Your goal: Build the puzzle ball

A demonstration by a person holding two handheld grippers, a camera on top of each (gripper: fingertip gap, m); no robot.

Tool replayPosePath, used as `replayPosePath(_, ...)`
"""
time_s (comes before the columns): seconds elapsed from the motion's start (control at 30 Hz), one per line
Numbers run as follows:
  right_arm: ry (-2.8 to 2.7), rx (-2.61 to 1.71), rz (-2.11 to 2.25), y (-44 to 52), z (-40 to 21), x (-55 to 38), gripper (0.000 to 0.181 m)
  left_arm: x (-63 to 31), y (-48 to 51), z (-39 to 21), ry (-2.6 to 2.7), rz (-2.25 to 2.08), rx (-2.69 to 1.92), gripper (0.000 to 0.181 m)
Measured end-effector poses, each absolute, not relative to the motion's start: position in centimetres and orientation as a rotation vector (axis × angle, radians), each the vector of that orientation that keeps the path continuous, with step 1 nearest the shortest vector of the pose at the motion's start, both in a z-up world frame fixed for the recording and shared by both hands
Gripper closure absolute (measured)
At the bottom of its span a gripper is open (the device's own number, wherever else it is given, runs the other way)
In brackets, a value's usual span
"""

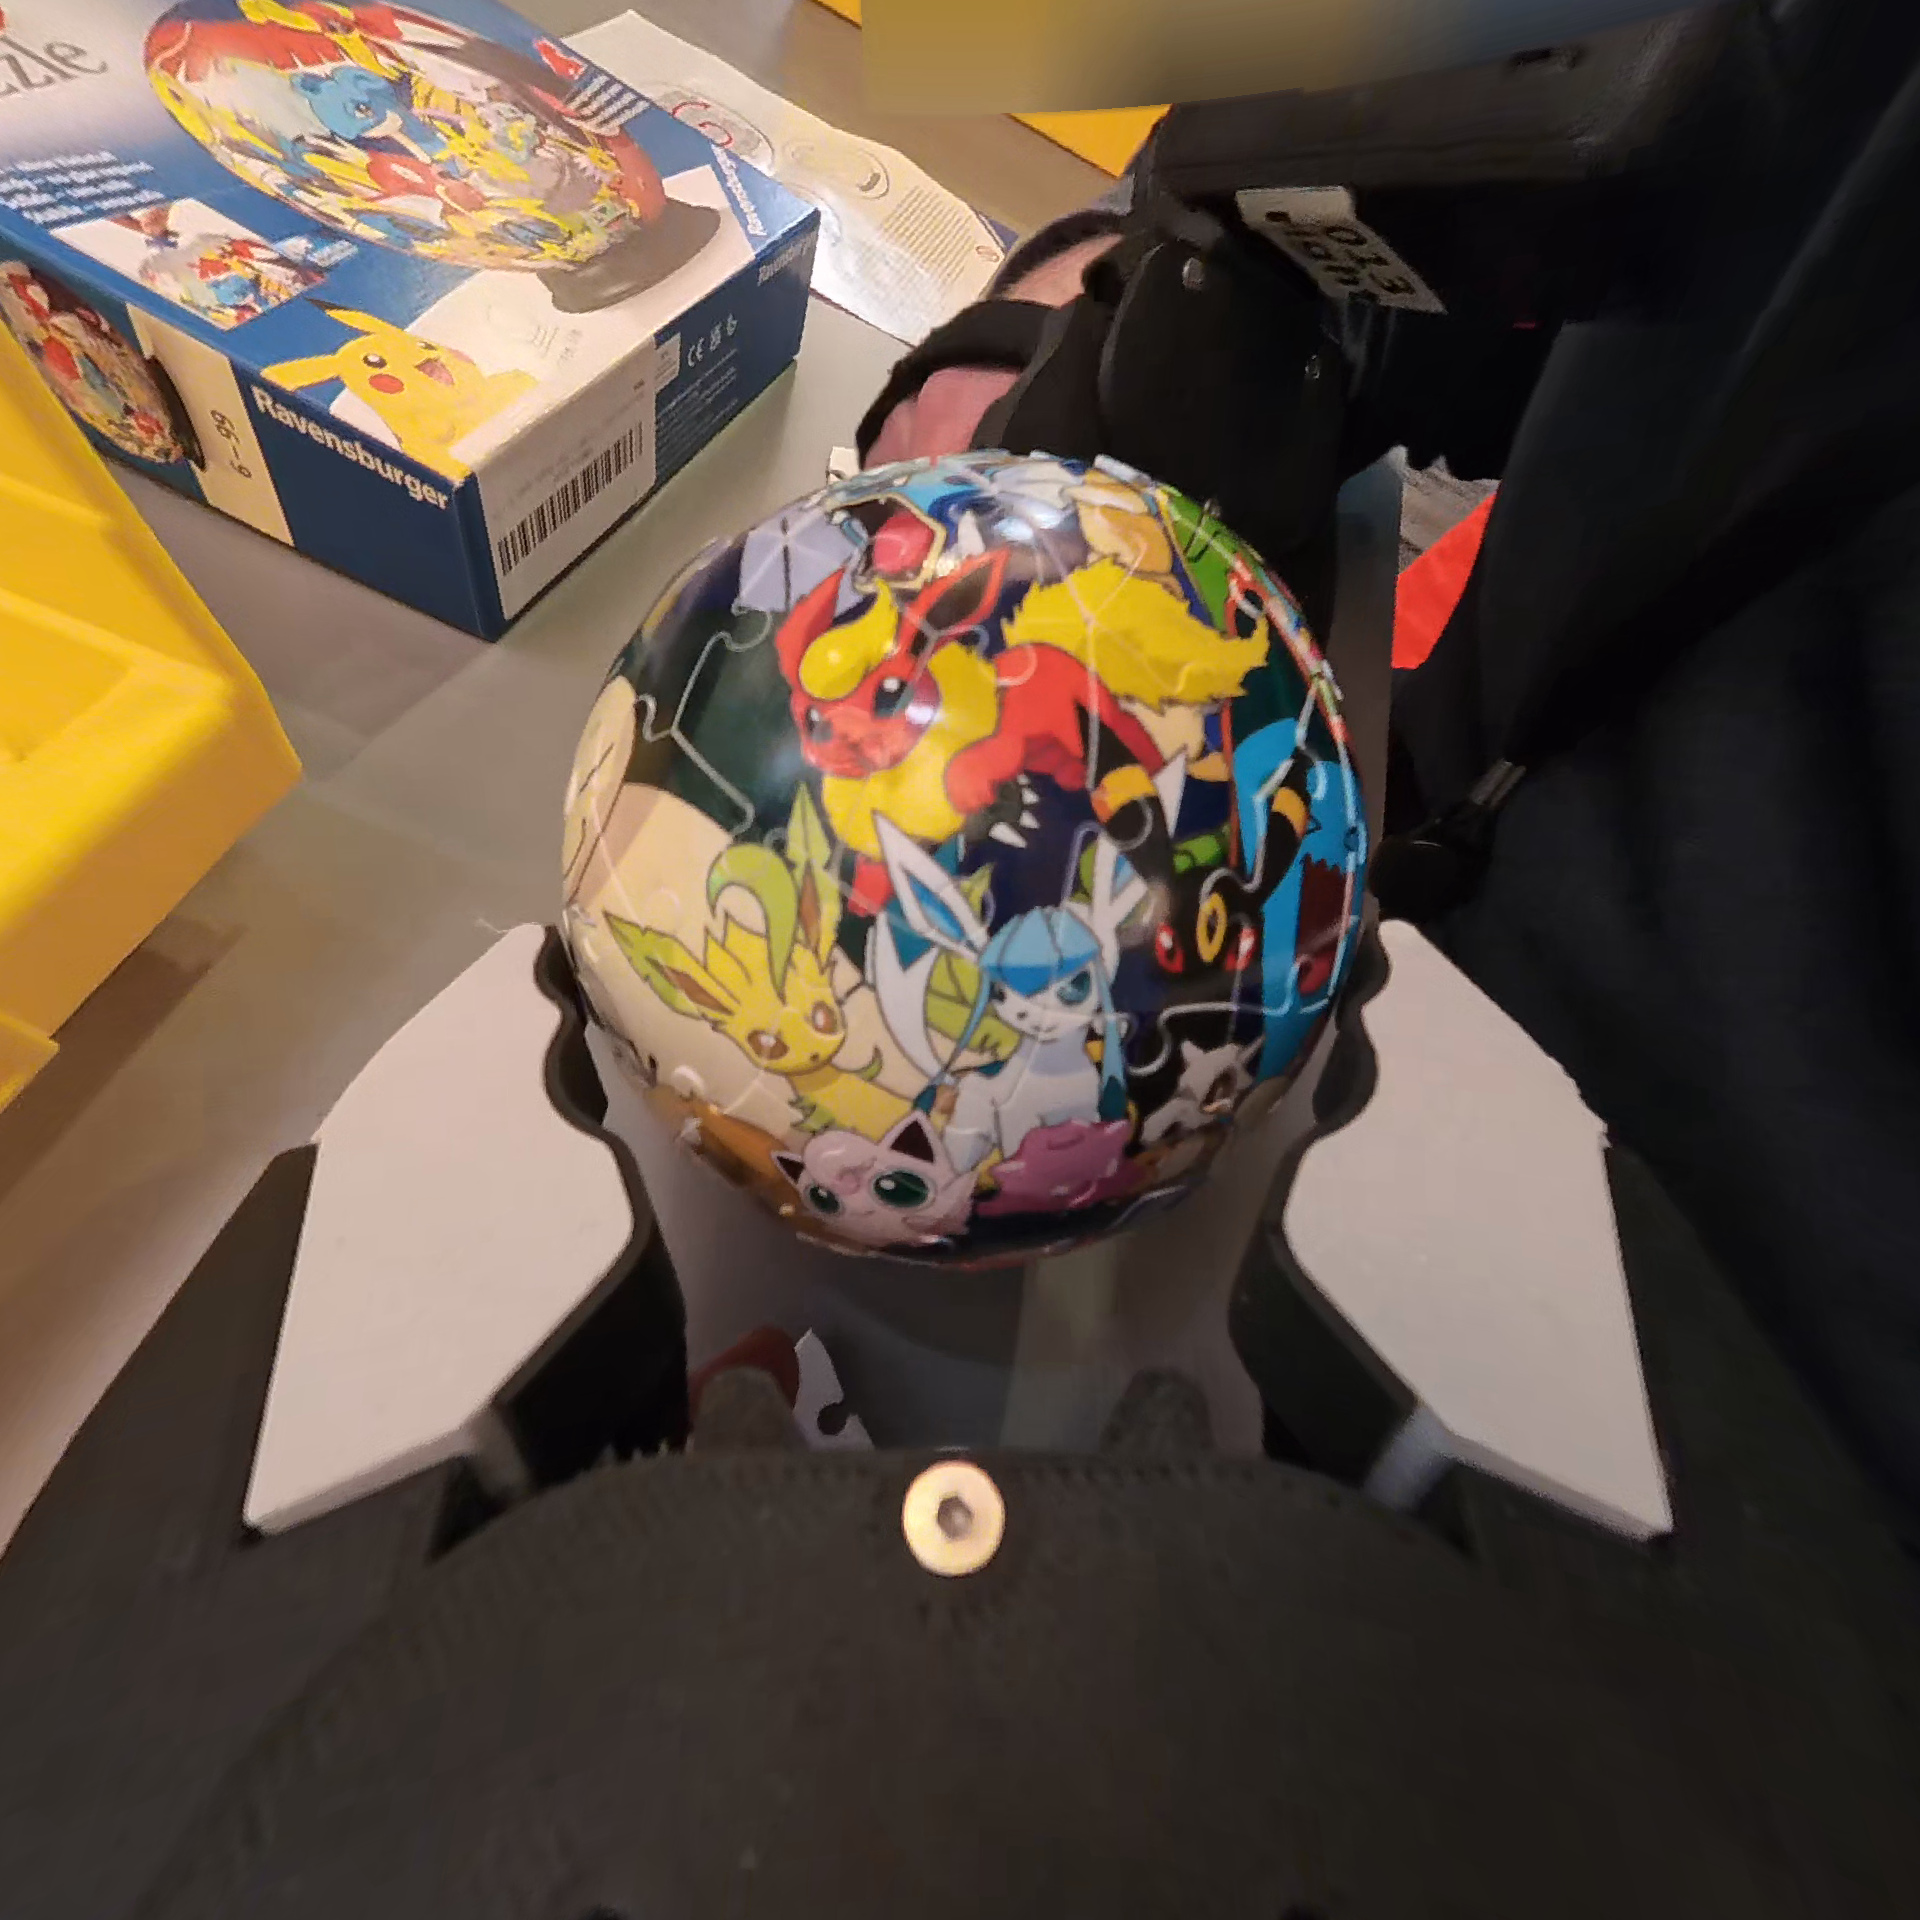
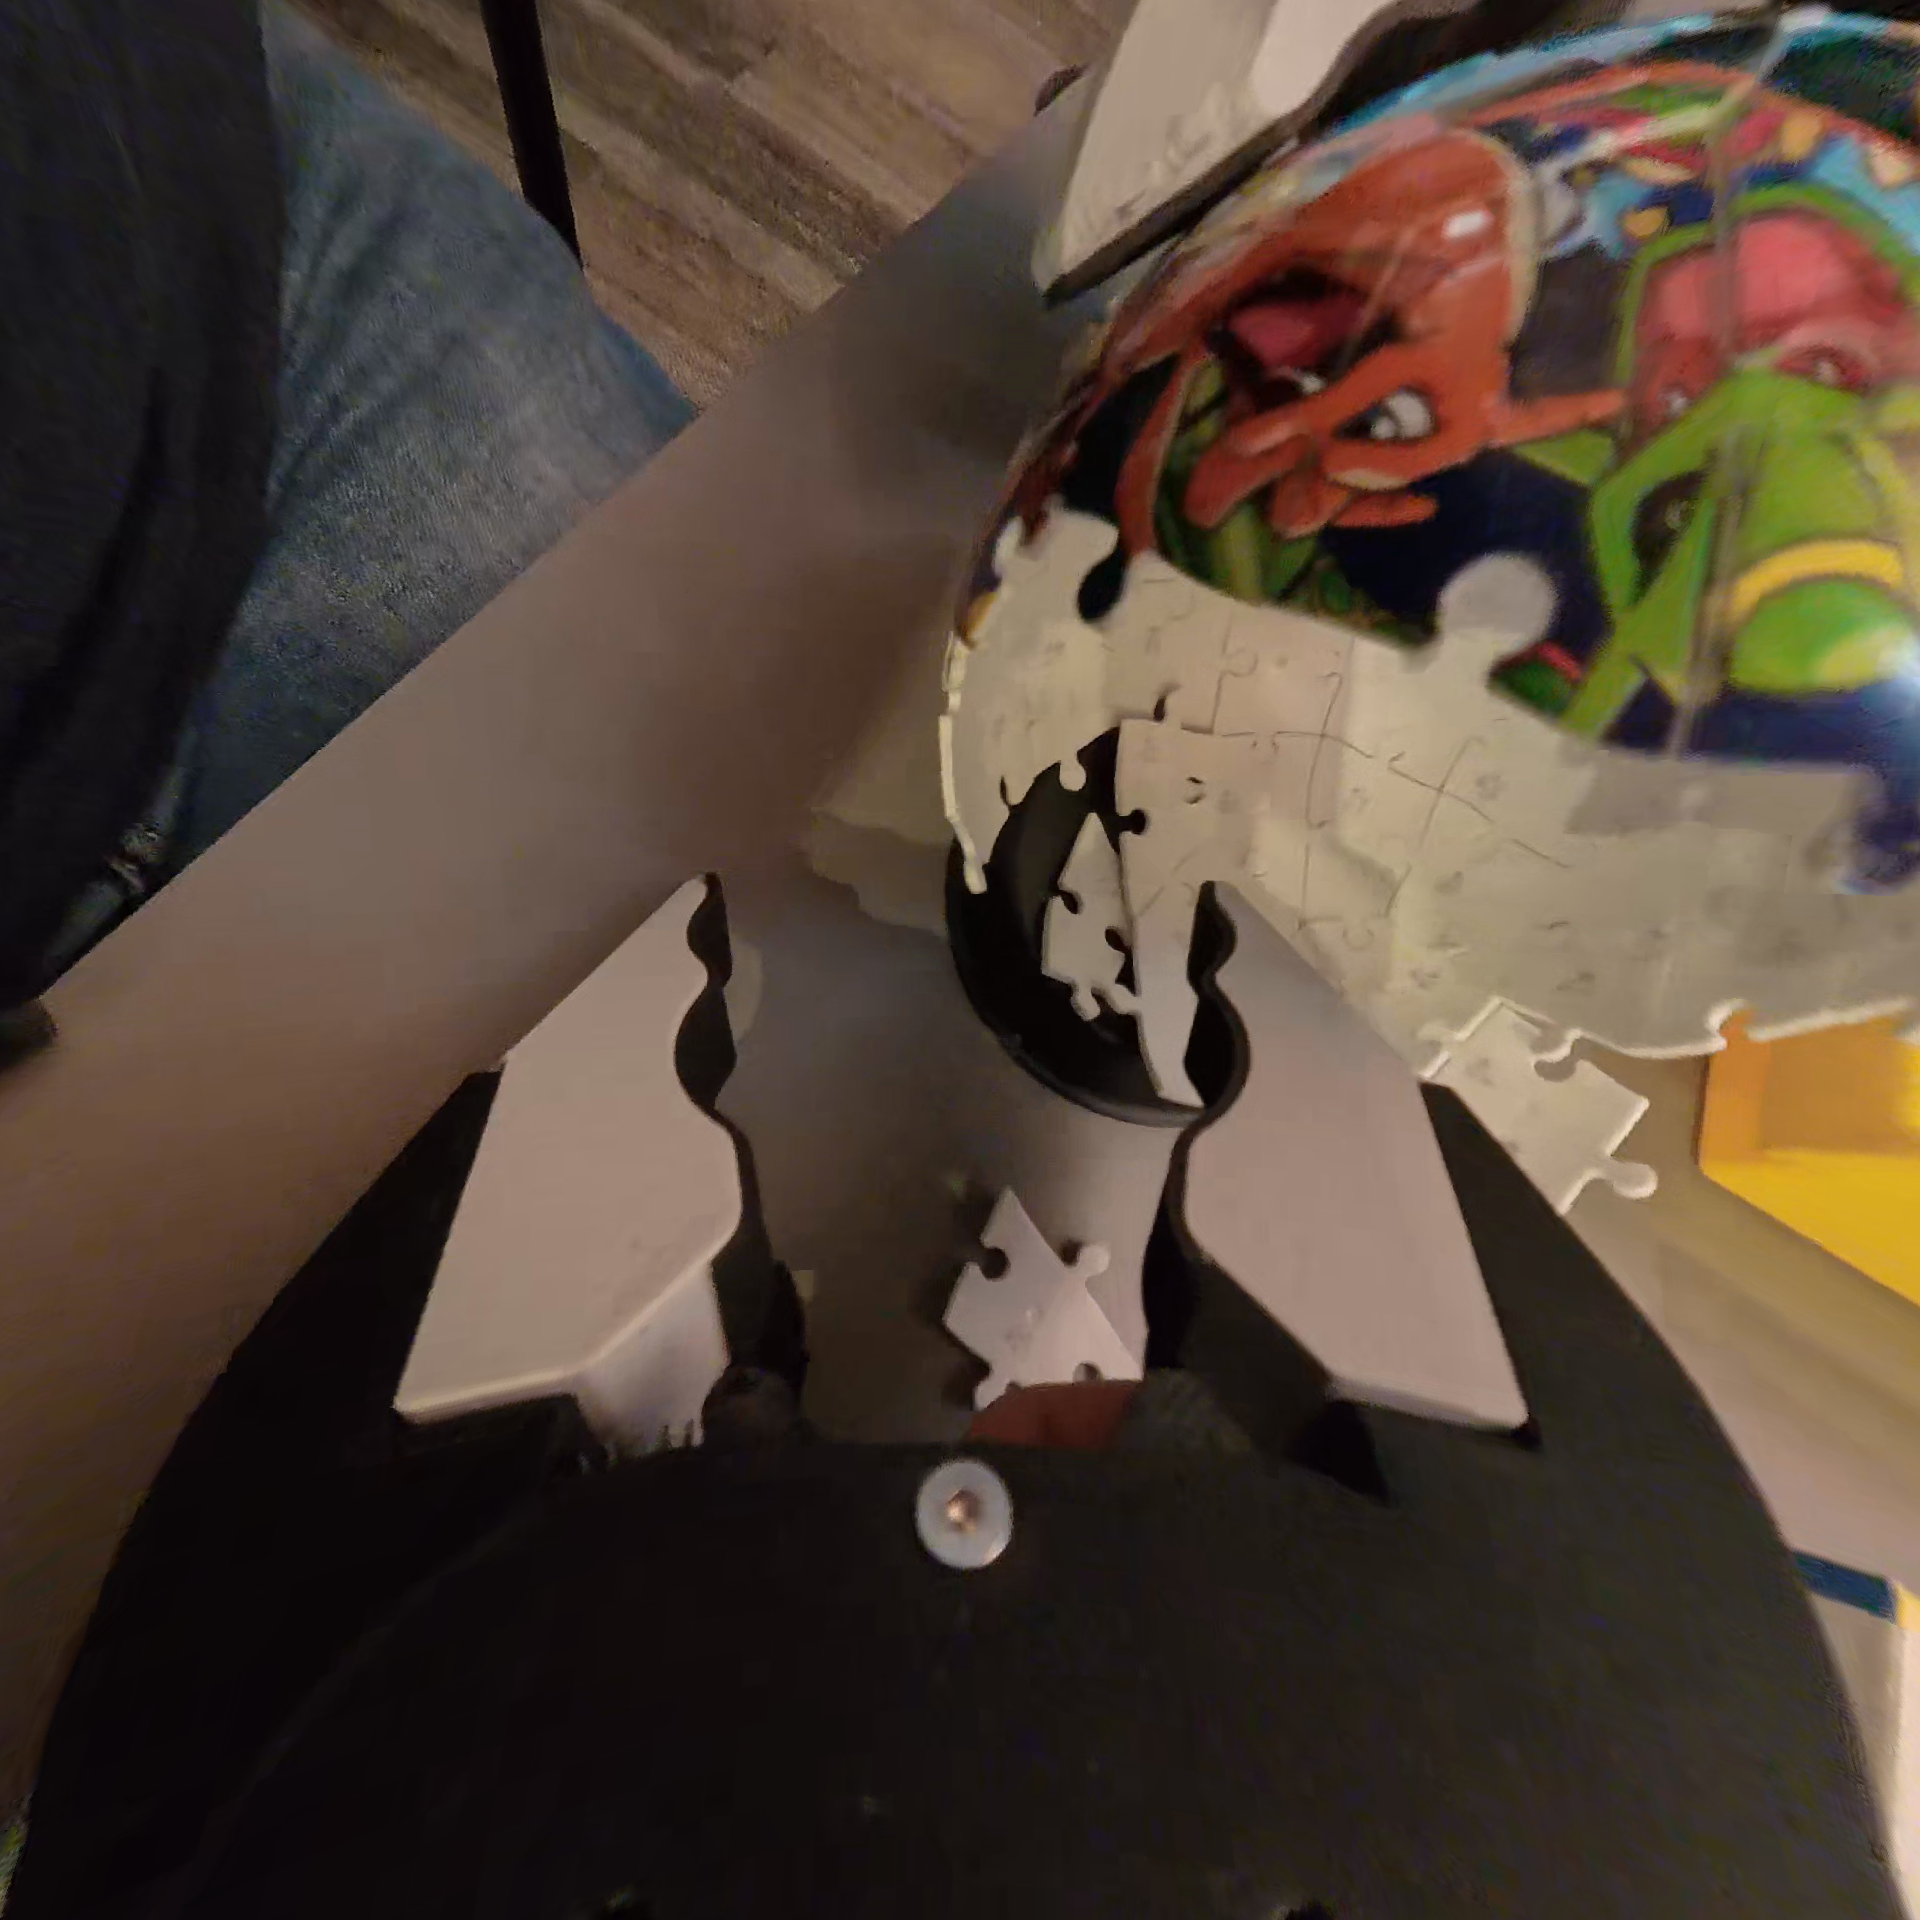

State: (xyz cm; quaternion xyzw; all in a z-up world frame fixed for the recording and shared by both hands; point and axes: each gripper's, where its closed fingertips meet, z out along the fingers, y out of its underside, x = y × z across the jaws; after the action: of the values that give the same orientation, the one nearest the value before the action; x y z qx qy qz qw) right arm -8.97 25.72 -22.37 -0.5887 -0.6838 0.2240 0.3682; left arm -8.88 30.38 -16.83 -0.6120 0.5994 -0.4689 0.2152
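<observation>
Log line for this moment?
left tongs: gripping puzzle ball | right tongs: open, empty | ball: gap remains | loose piece: on table

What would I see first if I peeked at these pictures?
First, the bright cartoon puzzle ball, sitting between the tips of the left tongs in the middle of the left wrist view. Behind it to the left lies the blue puzzle box, beside a yellow tray. From the right tongs, which are open, you can see a gap in the ball, with loose white pieces lying on the table.
</observation>
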Motion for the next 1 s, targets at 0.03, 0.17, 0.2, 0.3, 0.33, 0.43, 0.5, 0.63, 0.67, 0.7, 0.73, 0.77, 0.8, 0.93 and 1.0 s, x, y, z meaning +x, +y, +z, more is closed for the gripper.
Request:
replayPosePath(0.03,-1.768,-1.495,0.576,25.7,-22.3,-9.1,0.093,-8.9,30.4,-16.8,1.663,-1.307,-1.701,0.048)
replayPosePath(0.17,-1.823,-1.455,0.618,25.2,-22.4,-9.4,0.093,-9.1,30.5,-16.7,1.661,-1.339,-1.705,0.048)
replayPosePath(0.2,-1.837,-1.447,0.635,25.1,-22.4,-9.4,0.091,-9.1,30.6,-16.6,1.653,-1.359,-1.705,0.048)
replayPosePath(0.3,-1.86,-1.418,0.654,25.1,-22.3,-9.1,0.086,-9.2,30.8,-16.6,1.656,-1.365,-1.708,0.049)
replayPosePath(0.33,-1.881,-1.424,0.669,24.9,-22.4,-9.0,0.077,-9.2,30.8,-16.5,1.657,-1.368,-1.71,0.049)
replayPosePath(0.43,-1.91,-1.423,0.68,24.5,-22.6,-9.0,0.071,-9.3,30.6,-16.4,1.674,-1.356,-1.713,0.048)
replayPosePath(0.5,-1.933,-1.425,0.697,24.2,-22.7,-8.9,0.068,-9.5,30.6,-16.0,1.664,-1.342,-1.715,0.047)
replayPosePath(0.63,-1.976,-1.423,0.732,23.7,-22.8,-8.5,0.063,-9.5,30.3,-15.9,1.651,-1.277,-1.729,0.045)
replayPosePath(0.67,-1.979,-1.422,0.752,23.5,-22.7,-8.4,0.063,-9.4,30.2,-15.8,1.644,-1.256,-1.726,0.044)
replayPosePath(0.7,-1.971,-1.426,0.773,23.3,-22.5,-8.2,0.063,-9.3,30.3,-15.8,1.637,-1.223,-1.722,0.043)
replayPosePath(0.73,-1.958,-1.431,0.785,23.3,-22.3,-8.1,0.063,-9.2,30.4,-15.6,1.634,-1.193,-1.715,0.042)
replayPosePath(0.77,-1.951,-1.436,0.788,23.3,-22.3,-7.9,0.064,-9.0,30.5,-15.3,1.635,-1.163,-1.704,0.041)
replayPosePath(0.8,-1.947,-1.441,0.789,23.2,-22.3,-7.8,0.065,-8.8,30.6,-15.2,1.644,-1.115,-1.69,0.039)
replayPosePath(0.93,-1.908,-1.451,0.806,23.0,-22.1,-7.5,0.068,-7.8,31.1,-15.5,1.772,-0.861,-1.608,0.035)
replayPosePath(1.0,-1.894,-1.454,0.802,23.0,-22.0,-7.5,0.069,-7.4,30.5,-16.2,1.864,-0.793,-1.576,0.035)
